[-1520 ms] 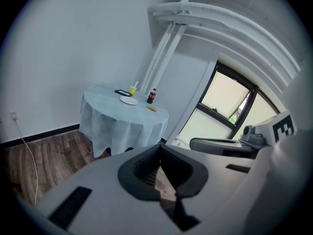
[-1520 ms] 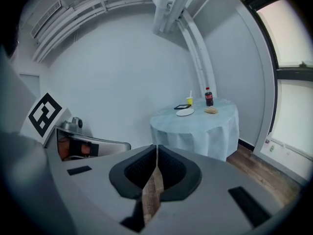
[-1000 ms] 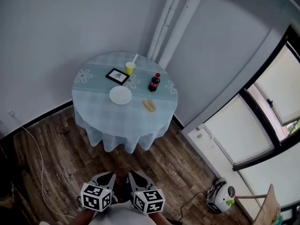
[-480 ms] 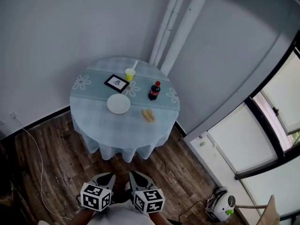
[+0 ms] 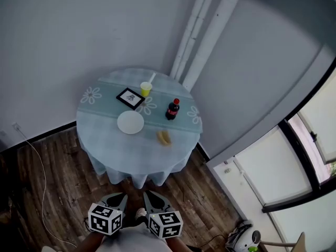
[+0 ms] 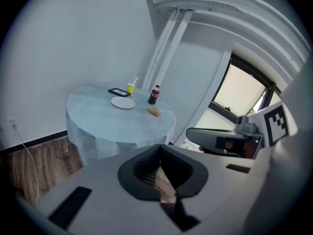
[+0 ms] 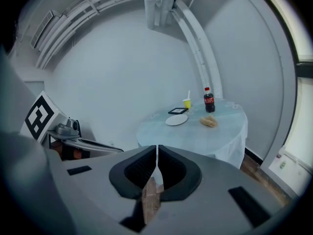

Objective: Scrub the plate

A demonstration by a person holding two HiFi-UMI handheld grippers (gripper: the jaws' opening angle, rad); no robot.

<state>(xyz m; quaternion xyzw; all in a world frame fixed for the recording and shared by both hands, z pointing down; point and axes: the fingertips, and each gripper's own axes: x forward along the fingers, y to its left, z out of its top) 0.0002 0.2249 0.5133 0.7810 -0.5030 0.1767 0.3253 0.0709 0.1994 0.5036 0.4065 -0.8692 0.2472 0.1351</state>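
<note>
Scrubbing has not begun: the left gripper (image 6: 159, 169) and right gripper (image 7: 156, 166), jaws closed and empty, are well apart from the plate (image 5: 130, 122) on the tabletop (image 5: 128, 150).

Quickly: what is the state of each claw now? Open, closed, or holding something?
Left claw: closed, holding nothing.
Right claw: closed, holding nothing.

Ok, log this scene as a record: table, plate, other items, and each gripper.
table: round table, pale blue cloth
plate: white plate, bare, near the table's middle
other items: yellow cup with straw, cola bottle, black-framed picture, tan lump
left gripper: shut, empty, short of the table
right gripper: shut, empty, short of the table
</note>
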